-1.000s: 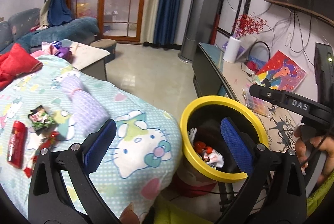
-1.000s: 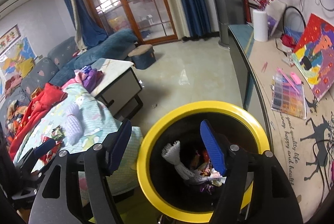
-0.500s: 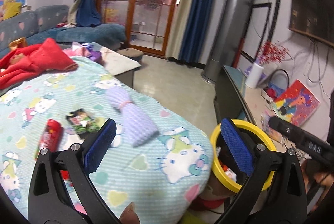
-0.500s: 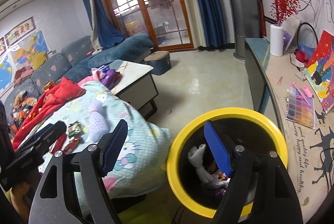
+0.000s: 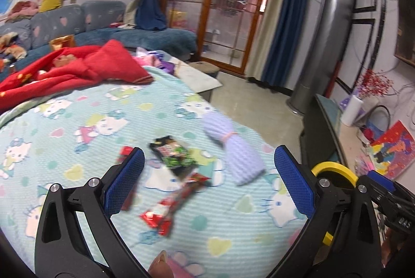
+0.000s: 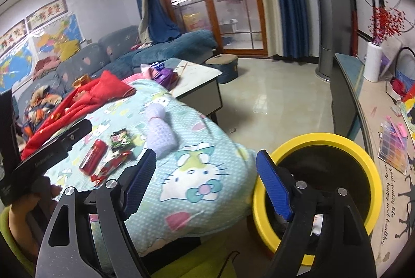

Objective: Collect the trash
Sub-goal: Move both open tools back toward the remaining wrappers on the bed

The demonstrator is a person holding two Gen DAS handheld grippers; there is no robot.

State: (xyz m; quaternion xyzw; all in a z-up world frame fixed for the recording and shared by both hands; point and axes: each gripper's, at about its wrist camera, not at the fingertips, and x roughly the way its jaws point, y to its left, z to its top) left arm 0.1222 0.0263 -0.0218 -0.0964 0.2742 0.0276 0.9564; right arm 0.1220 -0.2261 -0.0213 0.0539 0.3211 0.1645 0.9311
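Observation:
My left gripper (image 5: 207, 184) is open and empty, held above the Hello Kitty blanket (image 5: 77, 127). Between its fingers lie a black-and-green snack packet (image 5: 173, 155) and a crumpled red wrapper (image 5: 176, 201); a red packet (image 5: 125, 151) is partly hidden by the left finger. My right gripper (image 6: 206, 184) is open and empty, beside the yellow-rimmed black bin (image 6: 319, 145). The right wrist view shows the red packet (image 6: 93, 156), snack packet (image 6: 120, 140) and red wrapper (image 6: 110, 167) on the blanket (image 6: 197, 174). The bin's rim (image 5: 333, 168) shows at the right of the left wrist view.
A lilac knitted roll (image 5: 233, 153) lies on the blanket beyond the wrappers. Red clothing (image 5: 77, 70) is piled at the far left. A low white table (image 6: 202, 81) stands behind. A TV bench (image 6: 363, 106) with papers runs along the right wall.
My left gripper swung left from the bin to above the wrappers on the blanket. My right gripper drew back and left from over the bin's mouth to its edge. Both stayed open.

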